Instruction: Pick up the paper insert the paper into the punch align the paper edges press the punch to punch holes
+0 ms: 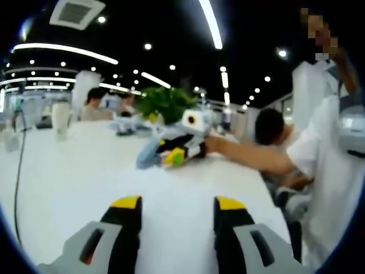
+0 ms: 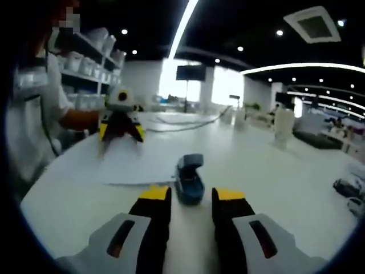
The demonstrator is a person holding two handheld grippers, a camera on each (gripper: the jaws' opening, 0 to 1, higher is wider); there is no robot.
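**Carefully does it: the sheet must come up before the punch can bite**

A small blue hole punch point(image 2: 189, 178) sits on the broad white table point(image 2: 285, 177), just ahead of the right gripper point(image 2: 191, 194), whose black, yellow-tipped jaws stand apart on either side of the punch's near end and clamp nothing. To the left of the punch, and touching or nearly touching it, lies the flat white sheet of paper point(image 2: 122, 165). Beyond the punch, over the sheet's far part, the left gripper point(image 2: 121, 136) points down with its jaws spread. The blur leaves it unclear whether the tips touch the paper. In the left gripper view its own jaws point(image 1: 178, 202) are likewise open and empty over pale surface, with the punch point(image 1: 149, 155) far across the table.

The task appears to be at its first step, with the paper not yet lifted. A thin sheet lying flat offers little to pinch, so a jaw would likely have to work under a free edge. The grip should fall on the side away from the punch, leaving the near edge free for the slot. The right gripper looks well placed to steady the punch.
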